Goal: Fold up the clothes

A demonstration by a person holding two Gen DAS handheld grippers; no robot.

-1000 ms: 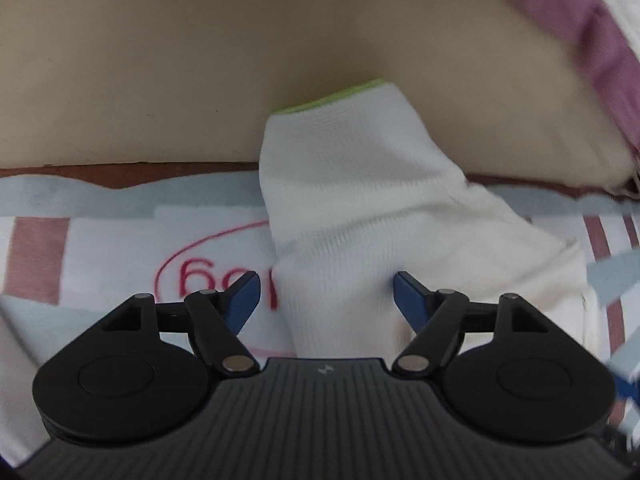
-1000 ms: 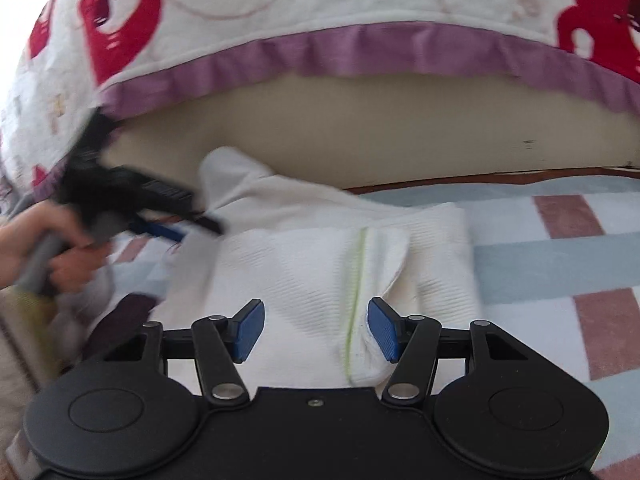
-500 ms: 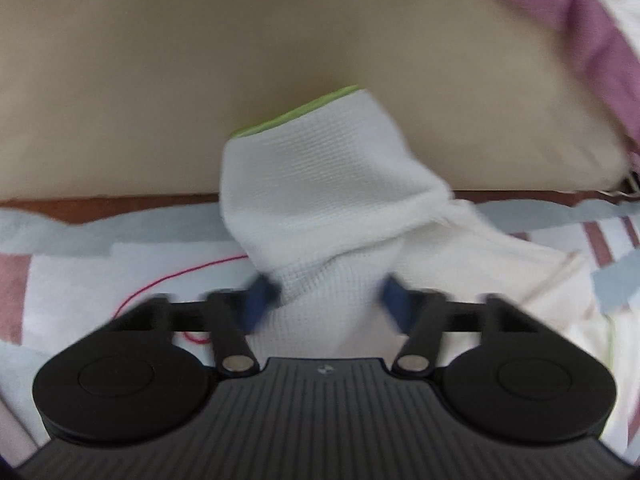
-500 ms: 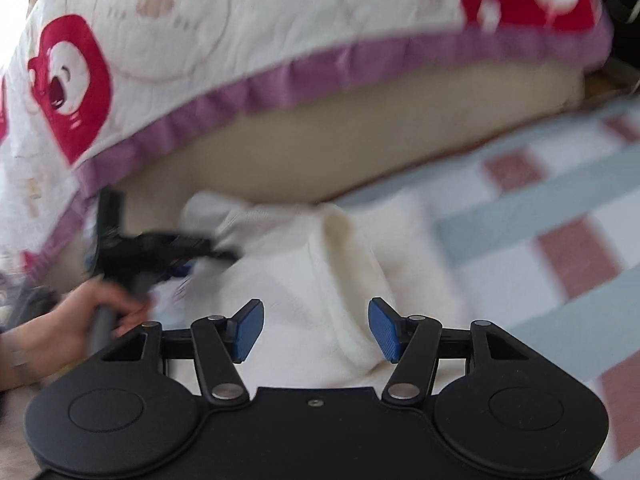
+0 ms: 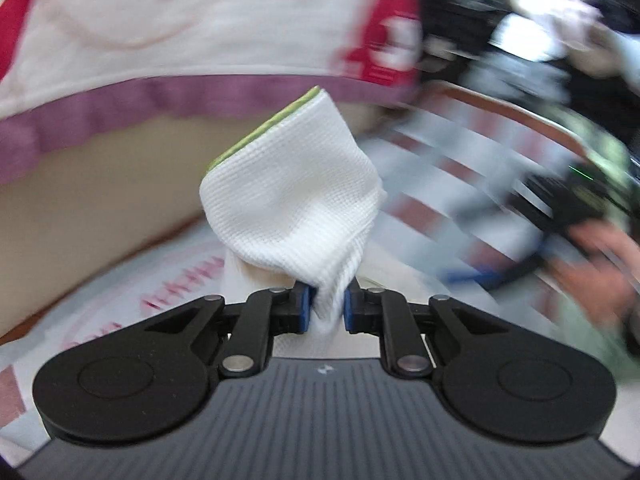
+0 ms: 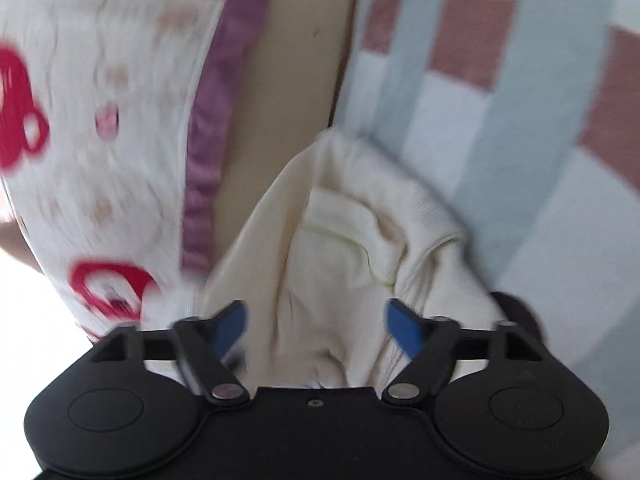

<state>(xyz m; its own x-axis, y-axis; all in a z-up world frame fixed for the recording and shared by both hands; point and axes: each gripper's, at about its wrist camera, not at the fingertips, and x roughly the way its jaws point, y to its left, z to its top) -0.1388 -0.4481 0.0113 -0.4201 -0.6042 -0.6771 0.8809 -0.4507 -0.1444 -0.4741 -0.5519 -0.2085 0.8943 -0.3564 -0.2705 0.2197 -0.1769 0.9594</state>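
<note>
Left gripper (image 5: 325, 312) clamped on a white garment (image 5: 292, 200), right gripper (image 6: 316, 326) spread wide.

The left jaws have just closed on a bunched sleeve whose green-edged cuff points up and away; the right jaws have just opened, cloth between them unpressed. The garment lies on the checked bedspread (image 6: 500, 128), beside the beige edge.

left gripper (image 5: 324, 312): jaws have just been closing, blue pads now pinched on white cloth (image 5: 292, 208), pointing downward | right gripper (image 6: 316, 326): jaws have just been opening, spread wide, pads clear of the fabric between them | right hand (image 5: 592, 264): blurred, in left wrist view
</note>
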